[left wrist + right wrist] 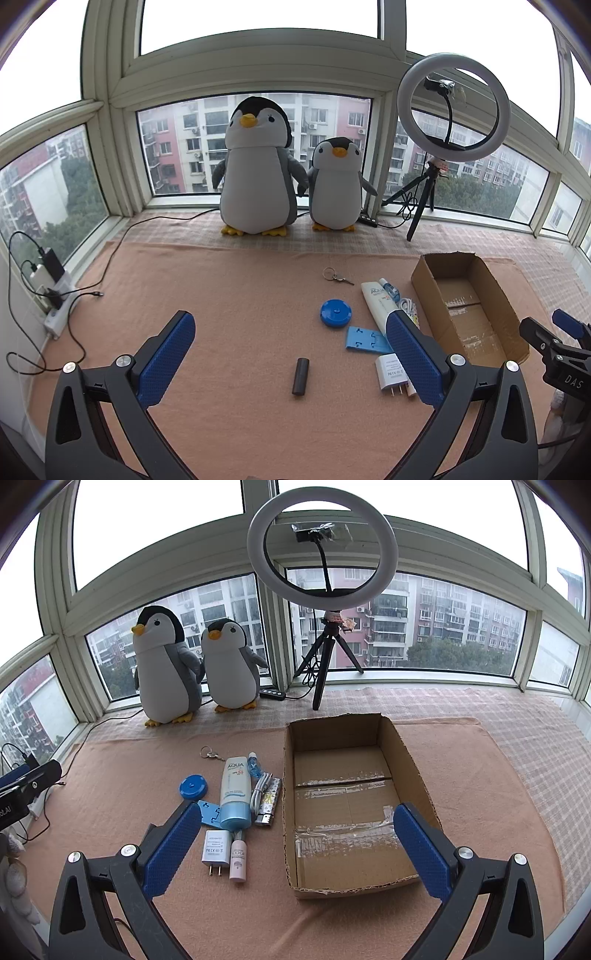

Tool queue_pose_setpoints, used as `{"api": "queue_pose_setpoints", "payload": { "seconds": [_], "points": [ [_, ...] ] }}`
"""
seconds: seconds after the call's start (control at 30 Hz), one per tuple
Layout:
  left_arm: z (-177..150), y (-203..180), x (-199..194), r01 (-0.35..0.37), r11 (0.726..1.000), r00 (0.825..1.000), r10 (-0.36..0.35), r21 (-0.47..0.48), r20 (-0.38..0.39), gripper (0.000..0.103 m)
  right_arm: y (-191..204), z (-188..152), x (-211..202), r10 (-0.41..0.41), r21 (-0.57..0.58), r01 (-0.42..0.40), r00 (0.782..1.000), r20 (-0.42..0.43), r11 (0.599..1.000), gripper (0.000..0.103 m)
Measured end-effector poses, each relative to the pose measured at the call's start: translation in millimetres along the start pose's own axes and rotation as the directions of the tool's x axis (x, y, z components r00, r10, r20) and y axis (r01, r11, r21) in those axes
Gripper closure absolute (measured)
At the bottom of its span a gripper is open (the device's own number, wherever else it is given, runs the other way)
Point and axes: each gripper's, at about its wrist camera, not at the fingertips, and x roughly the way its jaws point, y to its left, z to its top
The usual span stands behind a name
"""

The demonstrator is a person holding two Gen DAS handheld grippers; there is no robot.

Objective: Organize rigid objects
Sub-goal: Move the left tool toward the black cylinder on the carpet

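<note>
A heap of small items lies on the peach cloth: a black cylinder (pixel 301 376), a blue round disc (pixel 335 312), a blue flat bracket (pixel 364 339), a white charger (pixel 214 849), a white-and-blue tube (pixel 233 790), a pink bottle (pixel 238 860), a coiled white cable (pixel 260 792) and keys (pixel 211 754). To their right stands an empty cardboard box (pixel 406 746). My left gripper (pixel 289 319) hangs open above the cylinder. My right gripper (pixel 298 809) is open over the box's left wall, holding nothing.
Two plush penguins (pixel 258 170) and a ring light on a tripod (pixel 325 542) stand at the window behind. A power strip with chargers and loose cables (pixel 55 295) lies along the left edge. Checked cloth (pixel 517 738) stretches to the right of the box.
</note>
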Motion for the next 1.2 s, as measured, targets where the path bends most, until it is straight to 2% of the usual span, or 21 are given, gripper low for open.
{"api": "queue_pose_setpoints", "payload": {
  "seconds": [1.2],
  "points": [
    [-3.3,-5.0,11.2,0.008,1.0,1.0,-0.007,0.017,-0.03,0.0,-5.3,-4.6,6.6,-0.001,0.002,0.001,1.0,-0.023,1.0,0.0]
  ]
}}
